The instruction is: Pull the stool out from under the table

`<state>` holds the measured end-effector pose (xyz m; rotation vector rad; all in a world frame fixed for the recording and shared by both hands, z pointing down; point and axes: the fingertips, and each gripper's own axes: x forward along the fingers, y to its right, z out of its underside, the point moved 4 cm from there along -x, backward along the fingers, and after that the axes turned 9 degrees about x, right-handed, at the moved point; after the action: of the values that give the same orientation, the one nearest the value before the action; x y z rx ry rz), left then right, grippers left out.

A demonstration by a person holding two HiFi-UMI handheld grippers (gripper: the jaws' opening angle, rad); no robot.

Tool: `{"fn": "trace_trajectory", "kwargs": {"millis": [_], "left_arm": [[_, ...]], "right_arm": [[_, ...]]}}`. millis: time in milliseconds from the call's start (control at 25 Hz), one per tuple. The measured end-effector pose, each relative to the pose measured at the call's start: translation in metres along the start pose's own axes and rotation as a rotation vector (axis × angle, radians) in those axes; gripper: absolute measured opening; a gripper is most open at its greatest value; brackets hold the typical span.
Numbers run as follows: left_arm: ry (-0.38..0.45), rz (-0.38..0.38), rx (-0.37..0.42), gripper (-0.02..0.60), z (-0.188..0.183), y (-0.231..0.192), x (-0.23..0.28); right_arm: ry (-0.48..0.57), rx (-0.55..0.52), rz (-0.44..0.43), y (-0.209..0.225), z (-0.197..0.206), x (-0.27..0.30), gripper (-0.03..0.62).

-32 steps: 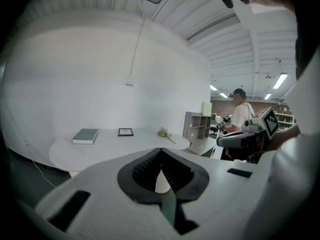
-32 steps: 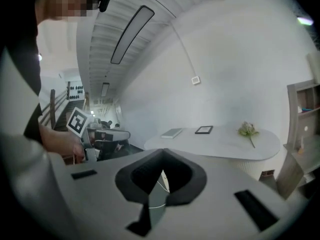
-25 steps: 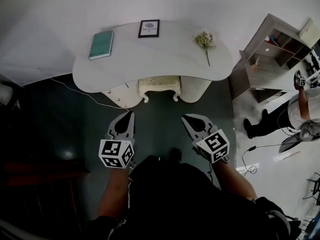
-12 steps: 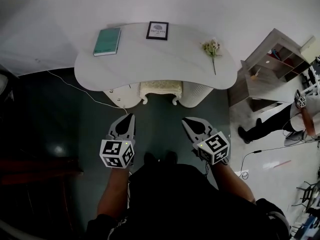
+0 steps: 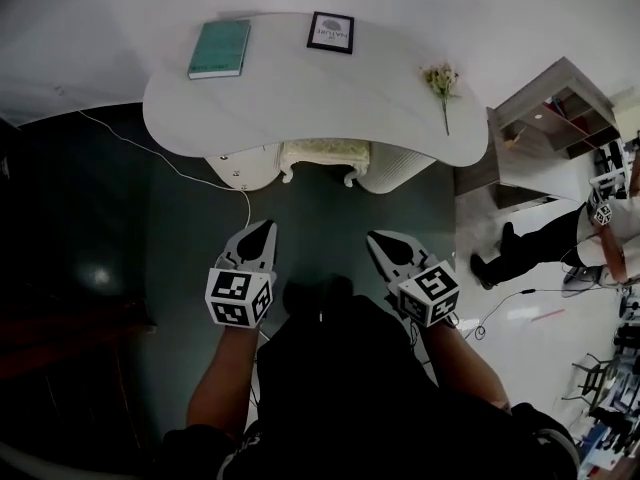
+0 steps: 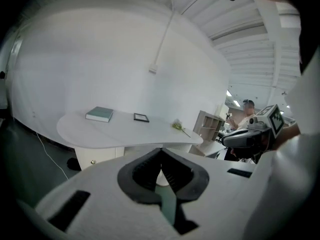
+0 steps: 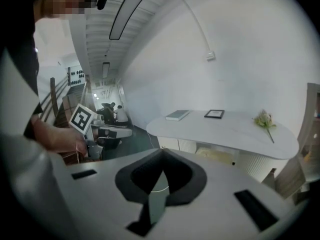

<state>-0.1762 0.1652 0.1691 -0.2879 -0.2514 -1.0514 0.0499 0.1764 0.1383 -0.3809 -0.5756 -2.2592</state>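
Head view says nothing's really started yet: stool (image 5: 323, 156) sits tucked under the counter (image 5: 300, 98), left claw (image 5: 264, 228) and right claw (image 5: 374, 237) are both shut, empty and well short of it, so the whole grab-and-pull is left to do.

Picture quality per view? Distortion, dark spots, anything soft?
Head view: fisheye bows the table edge; the floor at left is nearly black; the stool is shaded yet legible. Left gripper view: black vignette corners, table sharp. Right gripper view: vignette too, stool dim under the table.
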Motion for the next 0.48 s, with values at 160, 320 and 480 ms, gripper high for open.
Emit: {"fn": "trace_trajectory", "kwargs": {"millis": [160, 320, 480], "left_arm": [[-0.046, 0.032, -0.014, 0.006, 0.014, 0.003, 0.017], [-0.082, 0.058, 0.023, 0.008, 0.022, 0.002, 0.038], [-0.127, 0.056, 0.024, 0.007, 0.038, -0.004, 0.069]], "right_arm": [[-0.016, 0.034, -0.001, 0.008, 0.008, 0.016, 0.005], [-0.013, 0.078, -0.011, 0.030, 0.017, 0.033, 0.005], [-0.012, 0.124, -0.002, 0.066, 0.031, 0.060, 0.005]]}}
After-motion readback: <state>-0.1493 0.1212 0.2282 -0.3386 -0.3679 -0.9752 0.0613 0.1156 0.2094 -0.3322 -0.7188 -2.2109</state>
